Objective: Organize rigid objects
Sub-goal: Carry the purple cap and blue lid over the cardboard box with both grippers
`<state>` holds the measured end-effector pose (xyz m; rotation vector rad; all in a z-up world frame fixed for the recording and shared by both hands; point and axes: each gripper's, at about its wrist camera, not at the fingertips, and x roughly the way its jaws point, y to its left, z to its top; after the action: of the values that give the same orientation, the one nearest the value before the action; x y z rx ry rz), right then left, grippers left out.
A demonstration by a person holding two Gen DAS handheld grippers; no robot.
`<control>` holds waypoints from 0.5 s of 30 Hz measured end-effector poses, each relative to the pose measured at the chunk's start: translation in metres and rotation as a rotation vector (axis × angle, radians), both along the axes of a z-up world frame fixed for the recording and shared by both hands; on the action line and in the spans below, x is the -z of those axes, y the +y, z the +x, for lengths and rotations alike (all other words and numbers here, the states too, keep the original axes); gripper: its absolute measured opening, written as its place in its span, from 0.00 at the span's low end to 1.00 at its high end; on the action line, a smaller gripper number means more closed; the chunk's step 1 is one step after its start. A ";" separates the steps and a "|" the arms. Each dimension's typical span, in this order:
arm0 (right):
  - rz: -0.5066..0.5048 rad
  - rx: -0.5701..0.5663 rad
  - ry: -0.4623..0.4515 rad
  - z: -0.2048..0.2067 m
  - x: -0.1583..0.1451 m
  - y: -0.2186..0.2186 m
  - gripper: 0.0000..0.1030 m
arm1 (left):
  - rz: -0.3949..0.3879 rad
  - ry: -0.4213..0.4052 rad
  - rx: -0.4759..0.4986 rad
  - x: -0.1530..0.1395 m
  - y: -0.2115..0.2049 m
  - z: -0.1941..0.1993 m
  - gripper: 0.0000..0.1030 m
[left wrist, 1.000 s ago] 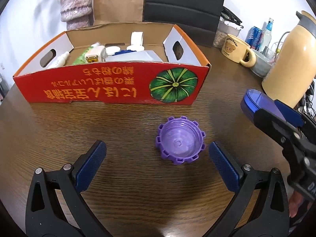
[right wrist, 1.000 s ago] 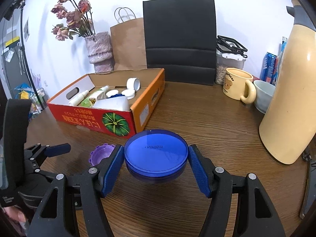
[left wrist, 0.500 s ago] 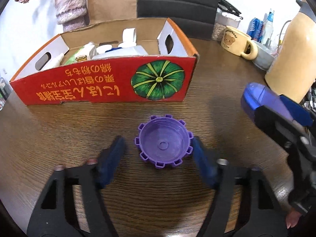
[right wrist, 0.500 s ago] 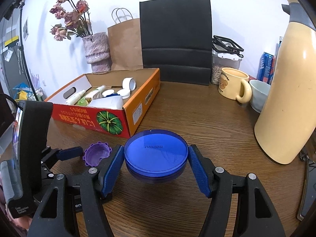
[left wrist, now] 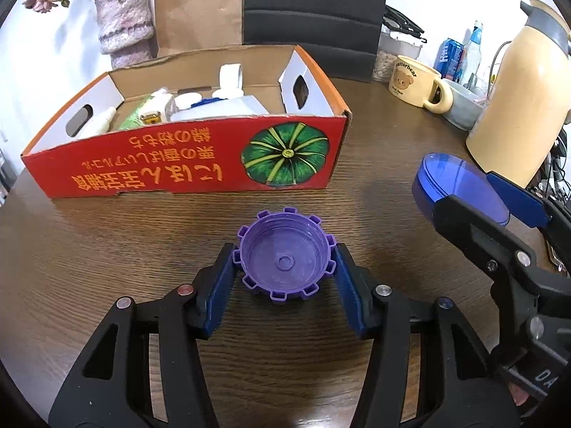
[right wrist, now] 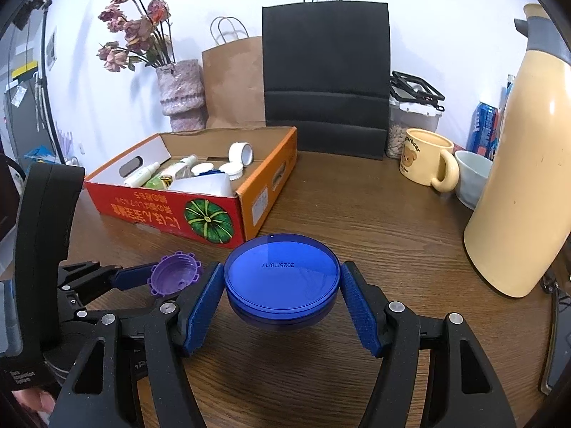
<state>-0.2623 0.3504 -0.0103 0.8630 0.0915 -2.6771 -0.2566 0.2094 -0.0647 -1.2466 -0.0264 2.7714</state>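
L wrist view: left claw (left wrist: pixel 284 271) clamped on purple ridged cap (left wrist: pixel 284 257), blue pads touching cap on both sides; cap open side up, over brown wood bench (left wrist: pixel 89 267), whether resting or lifted can't tell. Red cardboard box (left wrist: pixel 185 166) w/ green pumpkin print just beyond cap, open top, holding white bottles, tape roll, small white lids. At right edge, right claw (left wrist: pixel 460 192) gripping blue round container (left wrist: pixel 460 187), held above bench. Cream thermos jug (left wrist: pixel 521 107) far right; bear mug (left wrist: pixel 415 83) beside it, further back. Black bag (left wrist: pixel 314 10) + brown paper bag (left wrist: pixel 200 3) behind box; pink vase (left wrist: pixel 125 18) w/ dried flowers at back left.

R wrist view: right claw (right wrist: pixel 282 296) clenched on blue round container (right wrist: pixel 282 278), flat lid up, date print on lid; shadow beneath, so clear of bench (right wrist: pixel 374 221). Left claw (right wrist: pixel 171 278) low left, purple ridged cap (right wrist: pixel 173 278) pinched at its tip, just beside blue container. Red cardboard box (right wrist: pixel 171 210) behind both, near corner close to container. Cream thermos jug (right wrist: pixel 524 178) right; bear mug (right wrist: pixel 426 166) + pale bowl (right wrist: pixel 471 174) behind it. Black bag (right wrist: pixel 324 78), brown paper bag (right wrist: pixel 232 78), pink vase (right wrist: pixel 182 92) along wall.
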 end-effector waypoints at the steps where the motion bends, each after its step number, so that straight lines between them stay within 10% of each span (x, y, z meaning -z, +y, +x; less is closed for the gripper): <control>1: -0.002 0.000 0.003 0.001 -0.001 -0.001 0.69 | -0.002 0.006 0.001 -0.001 -0.002 0.001 0.48; 15: -0.042 -0.003 0.049 0.008 -0.009 -0.025 0.69 | -0.001 0.090 -0.032 -0.020 -0.046 0.012 0.48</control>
<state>-0.2539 0.3249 -0.0011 0.7846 0.0473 -2.6877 -0.2448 0.1631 -0.0450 -1.1305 -0.0379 2.8522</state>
